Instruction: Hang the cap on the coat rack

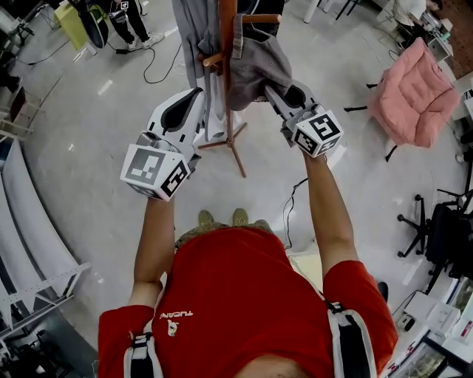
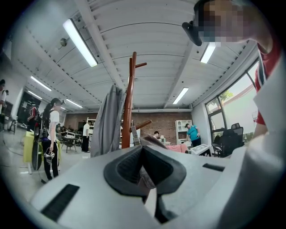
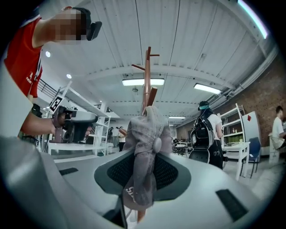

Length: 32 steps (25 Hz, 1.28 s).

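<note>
A grey cap (image 1: 255, 66) hangs on the wooden coat rack (image 1: 228, 15), draped over a side peg. My right gripper (image 1: 272, 90) reaches up under it. In the right gripper view the cap (image 3: 145, 134) drops down between the jaws of the right gripper (image 3: 143, 179), and the dark pads stand apart on both sides of the cloth, so it is open. My left gripper (image 1: 201, 94) is just left of the pole. In the left gripper view the left gripper (image 2: 145, 167) is shut on a strip of grey-brown cloth, seemingly the cap's edge. The rack pole (image 2: 129, 103) rises beyond it.
A long grey coat (image 1: 194, 37) hangs on the rack's left side. The rack's wooden legs (image 1: 235, 144) spread on the floor ahead of my feet. A pink cushioned seat (image 1: 414, 92) is at the right, a black office chair (image 1: 443, 229) nearer. People (image 2: 51, 134) stand further off.
</note>
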Motion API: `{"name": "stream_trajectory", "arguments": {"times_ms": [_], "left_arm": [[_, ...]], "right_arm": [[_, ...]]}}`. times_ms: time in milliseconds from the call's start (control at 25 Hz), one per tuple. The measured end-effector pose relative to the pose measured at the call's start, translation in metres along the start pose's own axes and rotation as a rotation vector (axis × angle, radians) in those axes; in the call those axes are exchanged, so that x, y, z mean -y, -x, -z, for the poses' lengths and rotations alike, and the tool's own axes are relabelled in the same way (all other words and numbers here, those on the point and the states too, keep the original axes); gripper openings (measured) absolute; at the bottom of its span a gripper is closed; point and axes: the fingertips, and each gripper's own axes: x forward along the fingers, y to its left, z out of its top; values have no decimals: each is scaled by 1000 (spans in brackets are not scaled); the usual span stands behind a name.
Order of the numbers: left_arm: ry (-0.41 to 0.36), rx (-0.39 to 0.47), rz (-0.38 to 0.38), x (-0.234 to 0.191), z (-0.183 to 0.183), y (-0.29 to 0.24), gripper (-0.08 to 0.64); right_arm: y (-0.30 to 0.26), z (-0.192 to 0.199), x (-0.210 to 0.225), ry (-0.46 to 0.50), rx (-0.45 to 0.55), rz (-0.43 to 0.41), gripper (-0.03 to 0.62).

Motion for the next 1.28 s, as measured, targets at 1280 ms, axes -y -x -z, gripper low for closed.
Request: {"name": "stream_trajectory", "arguments": {"times_ms": [1280], "left_arm": [[16,70,154,7,-19,27,8]], "right_arm": [[16,-107,-118,87,179,122,35]]}}
